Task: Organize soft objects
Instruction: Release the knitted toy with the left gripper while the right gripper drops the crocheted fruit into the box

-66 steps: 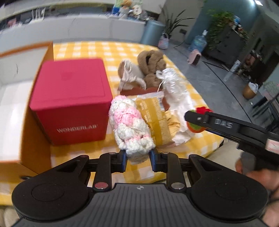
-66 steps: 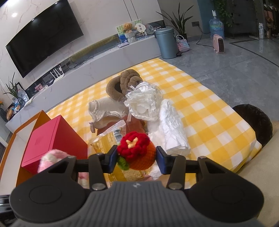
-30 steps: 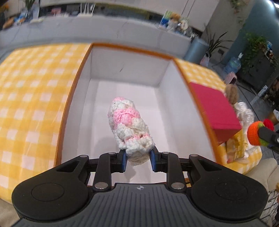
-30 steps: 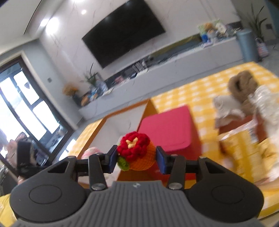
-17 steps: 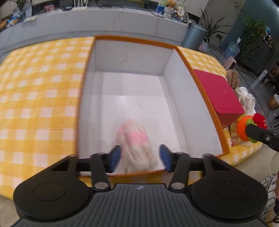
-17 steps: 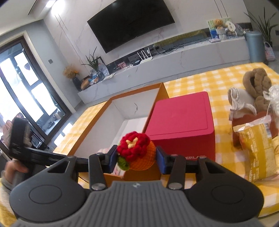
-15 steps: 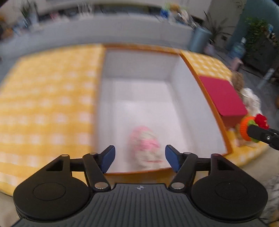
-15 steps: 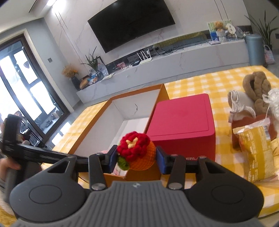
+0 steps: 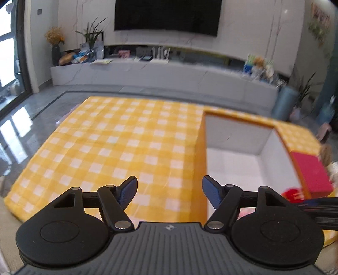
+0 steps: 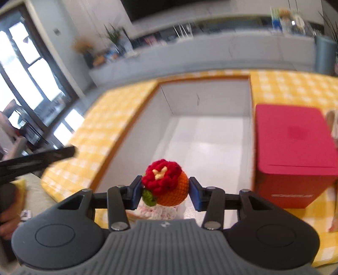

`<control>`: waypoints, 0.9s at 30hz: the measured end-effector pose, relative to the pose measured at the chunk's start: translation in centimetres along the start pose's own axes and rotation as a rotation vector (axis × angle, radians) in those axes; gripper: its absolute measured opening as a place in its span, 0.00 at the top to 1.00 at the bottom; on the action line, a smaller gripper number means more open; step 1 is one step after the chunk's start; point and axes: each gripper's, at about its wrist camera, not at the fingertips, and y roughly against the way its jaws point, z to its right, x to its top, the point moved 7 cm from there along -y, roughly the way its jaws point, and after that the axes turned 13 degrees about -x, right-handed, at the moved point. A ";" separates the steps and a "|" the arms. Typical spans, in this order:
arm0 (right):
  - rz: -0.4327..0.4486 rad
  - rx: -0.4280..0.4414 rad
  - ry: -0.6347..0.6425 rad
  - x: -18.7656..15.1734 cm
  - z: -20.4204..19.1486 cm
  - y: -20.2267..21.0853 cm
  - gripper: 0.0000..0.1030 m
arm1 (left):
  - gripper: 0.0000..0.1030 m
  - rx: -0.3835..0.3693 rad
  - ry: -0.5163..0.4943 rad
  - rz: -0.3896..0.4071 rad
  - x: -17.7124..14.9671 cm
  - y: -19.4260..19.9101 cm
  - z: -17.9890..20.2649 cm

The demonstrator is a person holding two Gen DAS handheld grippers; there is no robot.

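Left wrist view: the left gripper has its blue-padded fingers spread wide with nothing between them, held above the yellow checked tablecloth. To its right sits the orange-edged box with white inner walls; only part of its floor shows from here. Beyond the box's far right wall stands the red carton, and at the right edge a blurred red patch sits above a dark bar; it looks like the top of the crocheted toy, though the blur leaves that uncertain. A low grey media cabinet and a dark television fill the background.

Right wrist view: the right gripper is clamped on the crocheted orange fruit, a round orange body with a red flower cap and a small green leaf (the fingers press it from both sides). It hangs over the near end of the open box, whose white floor is visible ahead. Just below the fruit, at the near end of the box, lies the pink-and-white crocheted piece, mostly hidden by the gripper body. The red carton stands just beside the box's right wall. At the left edge, the left gripper reaches in as a dark blurred bar.
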 end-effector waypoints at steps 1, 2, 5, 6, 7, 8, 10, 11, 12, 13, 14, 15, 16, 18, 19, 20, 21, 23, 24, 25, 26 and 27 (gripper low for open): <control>-0.031 -0.014 0.005 0.1 -0.3 -1.1 0.55 | 0.20 -0.021 -0.005 0.011 -0.1 0.2 0.2; -0.063 -0.032 0.007 0.1 -0.6 -2.1 0.55 | 0.20 -0.038 -0.010 0.018 0.0 0.3 0.4; -0.083 -0.143 0.057 -0.1 -1.3 -3.5 0.55 | 0.20 -0.058 0.001 0.038 0.2 0.4 0.4; -0.087 -0.163 0.087 -0.2 -1.9 -3.8 0.55 | 0.20 -0.060 0.013 0.041 0.3 0.4 0.3; -0.095 -0.166 0.110 -0.3 -2.5 -4.3 0.55 | 0.20 -0.062 0.022 0.042 0.3 0.4 0.1; -0.105 -0.150 0.120 -0.4 -3.0 -4.6 0.55 | 0.20 -0.063 0.029 0.043 0.4 0.4 -0.1; -0.131 -0.078 0.049 -0.3 -3.7 -5.1 0.55 | 0.20 -0.060 0.044 0.052 0.3 0.6 -0.5; -0.155 0.007 -0.029 -0.1 -4.2 -5.2 0.55 | 0.20 -0.059 0.057 0.056 0.4 0.6 -0.9; -0.176 0.107 -0.098 0.0 -4.5 -5.2 0.55 | 0.20 -0.060 0.070 0.060 0.4 0.7 -1.1; -0.188 0.184 -0.140 0.1 -4.9 -5.2 0.55 | 0.20 -0.062 0.083 0.063 0.4 0.8 -1.3; -0.186 0.219 -0.155 0.1 -5.0 -5.1 0.55 | 0.20 -0.064 0.094 0.064 0.4 0.9 -1.5; -0.165 0.193 -0.138 0.1 -5.0 -4.8 0.55 | 0.20 -0.063 0.102 0.065 0.4 0.9 -1.7; -0.128 0.123 -0.097 0.2 -4.8 -4.6 0.55 | 0.20 -0.060 0.109 0.066 0.4 0.9 -1.8; -0.051 -0.052 0.014 0.4 -4.1 -4.1 0.55 | 0.20 -0.055 0.120 0.064 0.4 0.9 -2.0; -0.030 -0.106 0.055 0.3 -3.8 -3.8 0.55 | 0.20 -0.056 0.124 0.061 0.4 0.8 -2.1; -0.025 -0.129 0.073 0.3 -3.3 -3.8 0.55 | 0.20 -0.058 0.123 0.060 0.4 0.8 -2.0; -0.030 -0.134 0.069 0.3 -2.9 -3.8 0.55 | 0.20 -0.060 0.120 0.060 0.4 0.8 -1.9; -0.043 -0.131 0.055 0.0 -2.4 -3.9 0.55 | 0.20 -0.060 0.108 0.057 0.4 0.7 -1.6; -0.050 -0.137 0.057 -0.1 -2.6 -4.0 0.55 | 0.20 -0.060 0.103 0.056 0.4 0.7 -1.5; -0.059 -0.146 0.059 -0.5 -2.4 -4.2 0.55 | 0.20 -0.060 0.099 0.055 0.4 0.7 -1.5; -0.071 -0.152 0.058 -0.7 -2.2 -4.5 0.55 | 0.20 -0.061 0.097 0.055 0.4 0.8 -1.4; -0.079 -0.154 0.054 -0.6 -2.6 -5.0 0.55 | 0.20 -0.061 0.099 0.055 0.4 0.8 -1.4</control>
